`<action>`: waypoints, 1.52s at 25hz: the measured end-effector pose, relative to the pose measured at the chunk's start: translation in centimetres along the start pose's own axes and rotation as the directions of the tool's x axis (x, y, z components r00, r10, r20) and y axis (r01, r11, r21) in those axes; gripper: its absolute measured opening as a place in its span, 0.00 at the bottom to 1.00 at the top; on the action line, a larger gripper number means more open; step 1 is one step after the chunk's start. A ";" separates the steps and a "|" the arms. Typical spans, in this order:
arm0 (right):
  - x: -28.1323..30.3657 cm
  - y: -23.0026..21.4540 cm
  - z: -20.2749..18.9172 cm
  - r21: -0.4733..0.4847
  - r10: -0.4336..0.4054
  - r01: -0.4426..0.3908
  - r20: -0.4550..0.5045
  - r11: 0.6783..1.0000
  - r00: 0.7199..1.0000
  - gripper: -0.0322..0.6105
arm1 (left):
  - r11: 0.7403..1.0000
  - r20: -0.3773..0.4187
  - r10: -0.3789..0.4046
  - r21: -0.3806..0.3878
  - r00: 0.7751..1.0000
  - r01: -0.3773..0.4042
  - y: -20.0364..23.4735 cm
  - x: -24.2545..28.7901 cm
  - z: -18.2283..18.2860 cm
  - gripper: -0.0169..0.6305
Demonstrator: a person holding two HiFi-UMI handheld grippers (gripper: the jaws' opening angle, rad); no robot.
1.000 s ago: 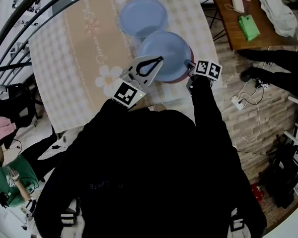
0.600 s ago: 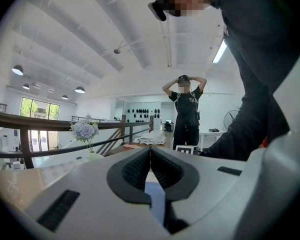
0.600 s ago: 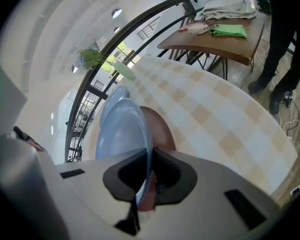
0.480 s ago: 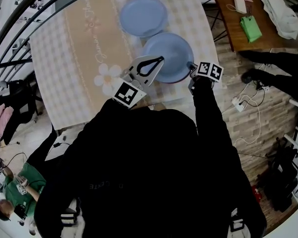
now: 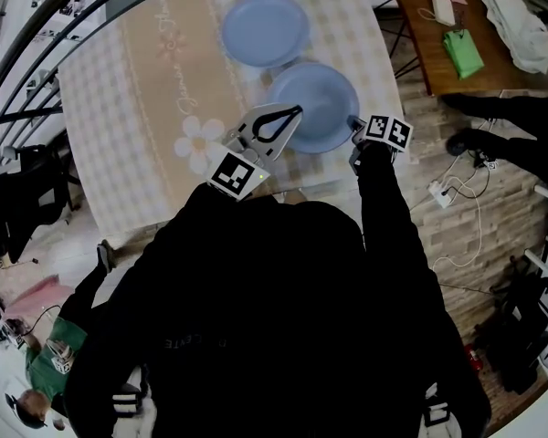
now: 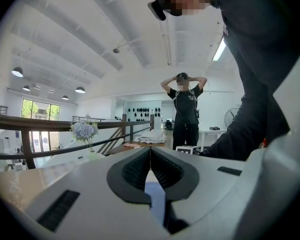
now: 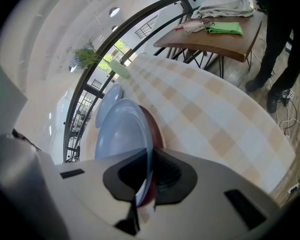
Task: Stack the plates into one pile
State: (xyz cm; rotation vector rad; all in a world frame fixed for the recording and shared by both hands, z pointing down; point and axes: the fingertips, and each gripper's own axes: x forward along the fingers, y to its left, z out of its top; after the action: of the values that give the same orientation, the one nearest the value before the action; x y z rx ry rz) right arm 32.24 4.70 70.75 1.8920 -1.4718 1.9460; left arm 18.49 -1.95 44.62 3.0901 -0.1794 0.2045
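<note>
Lettering (image 5: pixel 184 97) on tablecloth (image 5: pixel 119 108) illegible; right tool (image 5: pixel 352 125) grips plate (image 5: pixel 310 103)

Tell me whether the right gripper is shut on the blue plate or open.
Shut on it: the right gripper is closed on the rim of the blue plate, which sits over a dark red plate.

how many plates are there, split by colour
blue plates: 2, the far blue plate and the near blue plate gripped by the right tool
dark red plate: 1, under the near blue plate
total: 3
</note>
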 end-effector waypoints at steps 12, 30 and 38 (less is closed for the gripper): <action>-1.6 0.9 1.2 -0.113 -0.059 0.067 0.076 0.991 0.995 0.35 | 1.000 0.002 0.005 0.019 1.000 -0.005 -0.7 -0.8 0.2 0.06; -6.1 16.7 3.4 -0.657 0.268 -0.067 0.211 0.751 0.940 0.35 | 0.983 0.020 0.171 0.058 0.985 -0.172 0.6 -5.3 2.3 0.06; -10.6 27.9 0.6 -0.835 0.592 -0.229 0.136 0.500 0.794 0.29 | 0.960 0.032 0.277 0.042 0.960 -0.278 2.6 -9.2 3.2 0.06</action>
State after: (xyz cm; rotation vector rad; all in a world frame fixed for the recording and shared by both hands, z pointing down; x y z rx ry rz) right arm 18.02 -5.05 46.35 1.5892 -2.5499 0.6173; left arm 9.57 -3.61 40.32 3.1022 -0.6197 0.1795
